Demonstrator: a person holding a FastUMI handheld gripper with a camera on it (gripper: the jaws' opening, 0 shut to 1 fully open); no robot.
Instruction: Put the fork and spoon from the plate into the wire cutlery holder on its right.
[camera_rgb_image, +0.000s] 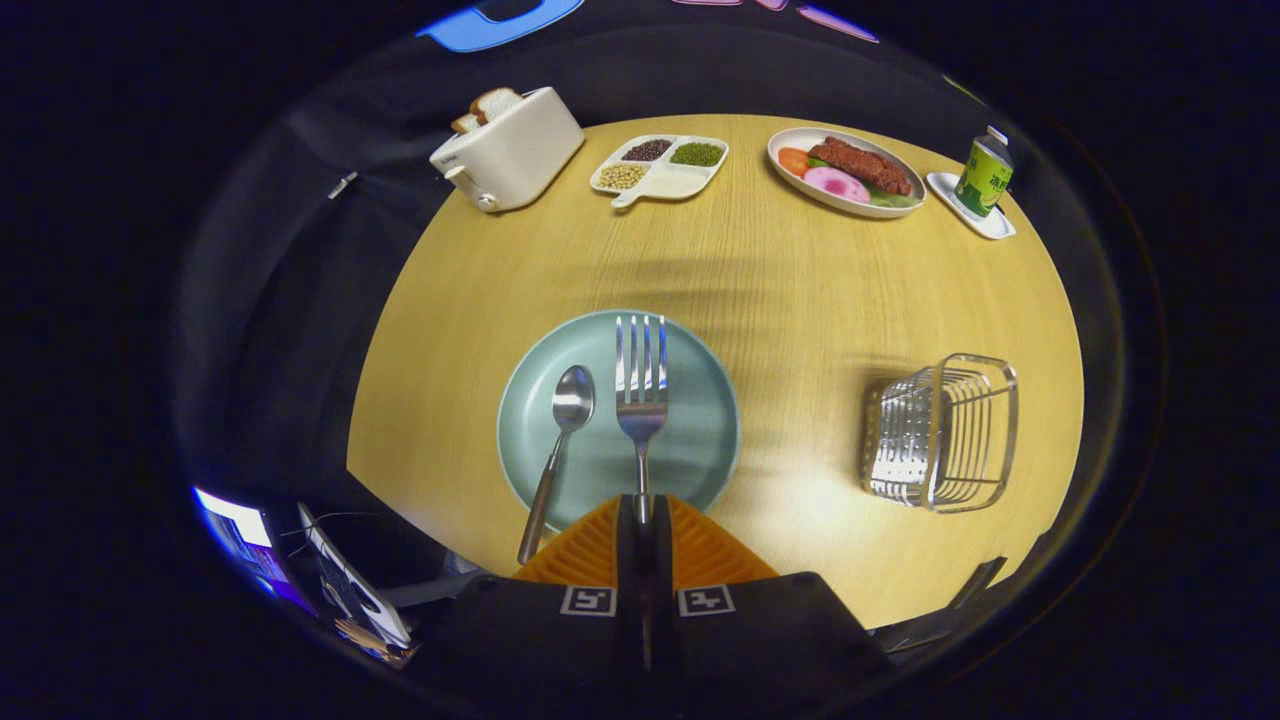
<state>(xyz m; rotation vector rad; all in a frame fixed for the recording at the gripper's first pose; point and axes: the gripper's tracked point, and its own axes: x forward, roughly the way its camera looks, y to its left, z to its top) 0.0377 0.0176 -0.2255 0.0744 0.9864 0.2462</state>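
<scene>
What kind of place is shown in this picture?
Probably a dining table set up in a recording booth. A toaster with bread, a plate of food and a drink can stand on the wooden table. The gripper is shut on the fork above the blue plate.

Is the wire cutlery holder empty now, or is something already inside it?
Empty. Only its own wires show inside the wire cutlery holder; the spoon lies on the plate, and the gripper is shut on the fork.
</scene>
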